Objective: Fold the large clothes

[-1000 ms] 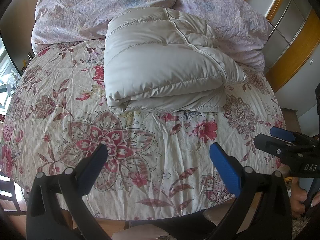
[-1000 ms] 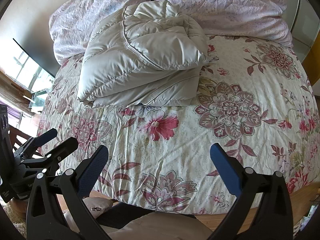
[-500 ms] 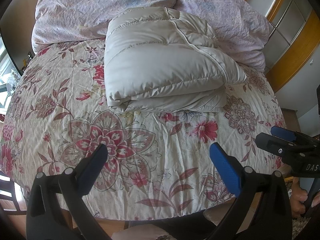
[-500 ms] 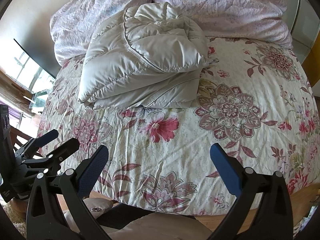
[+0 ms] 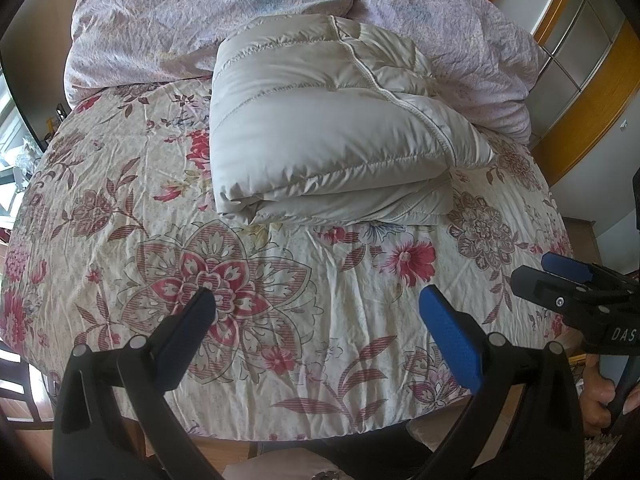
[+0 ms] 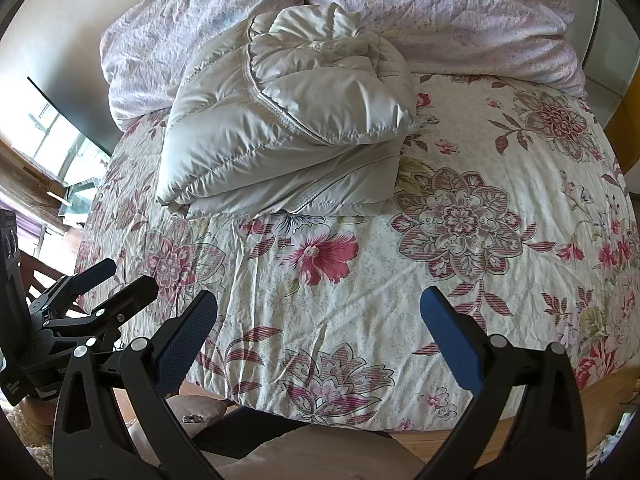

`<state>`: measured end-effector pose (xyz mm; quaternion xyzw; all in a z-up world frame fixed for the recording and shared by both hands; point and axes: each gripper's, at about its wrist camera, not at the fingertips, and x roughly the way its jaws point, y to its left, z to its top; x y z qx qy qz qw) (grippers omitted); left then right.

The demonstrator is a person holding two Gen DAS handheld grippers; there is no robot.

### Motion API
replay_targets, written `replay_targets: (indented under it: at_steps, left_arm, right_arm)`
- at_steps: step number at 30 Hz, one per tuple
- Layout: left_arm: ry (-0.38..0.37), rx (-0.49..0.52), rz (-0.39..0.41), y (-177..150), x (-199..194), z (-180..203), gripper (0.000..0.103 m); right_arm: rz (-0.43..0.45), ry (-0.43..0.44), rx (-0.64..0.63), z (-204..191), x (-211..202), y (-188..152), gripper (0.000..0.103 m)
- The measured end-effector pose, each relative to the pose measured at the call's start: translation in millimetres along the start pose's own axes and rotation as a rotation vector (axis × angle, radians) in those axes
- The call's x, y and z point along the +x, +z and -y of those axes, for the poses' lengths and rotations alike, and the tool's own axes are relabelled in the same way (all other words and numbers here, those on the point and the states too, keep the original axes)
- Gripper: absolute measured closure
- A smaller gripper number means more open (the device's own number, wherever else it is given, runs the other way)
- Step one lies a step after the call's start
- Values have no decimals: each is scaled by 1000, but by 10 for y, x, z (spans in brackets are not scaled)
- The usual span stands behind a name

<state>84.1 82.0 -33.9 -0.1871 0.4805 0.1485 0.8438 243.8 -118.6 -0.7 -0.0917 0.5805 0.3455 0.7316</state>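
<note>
A pale grey puffy down jacket (image 5: pixel 328 128) lies folded in a thick bundle on the floral bedspread (image 5: pixel 120 208), toward the far side. It also shows in the right wrist view (image 6: pixel 280 136). My left gripper (image 5: pixel 316 320) is open and empty, hovering over the near part of the bed, well short of the jacket. My right gripper (image 6: pixel 318 320) is open and empty too, to the right of the left one. Each gripper appears in the other's view: the right gripper (image 5: pixel 560 280) at the right edge, the left gripper (image 6: pixel 116 284) at the left edge.
Crumpled pink-lilac bedding (image 5: pixel 192 12) is heaped behind the jacket at the head of the bed. A wooden wardrobe (image 5: pixel 592 80) stands at the far right. A window (image 6: pixel 56 136) is on the left. The bed's near edge (image 6: pixel 600 392) lies just below the grippers.
Nothing has visibly changed apart from a slight shift of the right wrist view; both grippers stay open and the jacket stays still.
</note>
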Motion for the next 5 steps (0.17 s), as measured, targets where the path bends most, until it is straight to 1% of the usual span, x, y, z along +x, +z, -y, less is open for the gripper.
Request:
replay_targets:
  at_steps: [5]
  left_arm:
    - [0, -3, -1, -1, 1, -2, 2]
  right_arm:
    - [1, 0, -1, -1, 1, 1, 1]
